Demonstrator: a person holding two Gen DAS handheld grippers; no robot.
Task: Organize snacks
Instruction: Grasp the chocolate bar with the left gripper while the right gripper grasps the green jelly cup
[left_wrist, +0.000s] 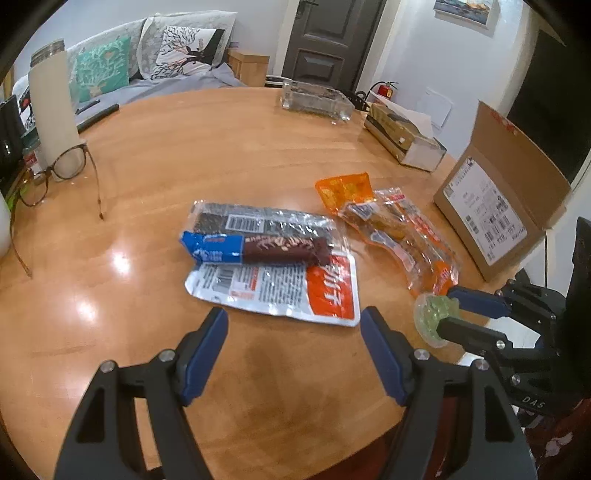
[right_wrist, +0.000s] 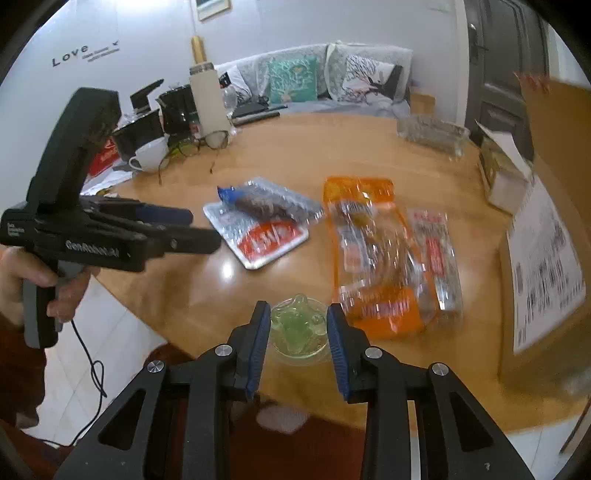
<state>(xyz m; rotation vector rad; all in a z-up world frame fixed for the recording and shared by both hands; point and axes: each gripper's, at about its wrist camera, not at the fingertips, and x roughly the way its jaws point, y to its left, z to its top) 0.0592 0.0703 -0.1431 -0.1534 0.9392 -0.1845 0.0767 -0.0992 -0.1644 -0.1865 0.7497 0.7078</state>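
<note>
On the round wooden table (left_wrist: 155, 155), near its front edge, the right gripper (right_wrist: 297, 330) has its blue pads either side of a small clear cup of green jelly (right_wrist: 298, 334), looks pinched. Just beside it lies an orange snack pack (left_wrist: 391, 221). Left gripper (left_wrist: 294, 328) hangs wide open, nothing in it, facing the white-and-red packet (left_wrist: 273, 284) with a brown-and-blue bar (left_wrist: 255, 249) on top.
</note>
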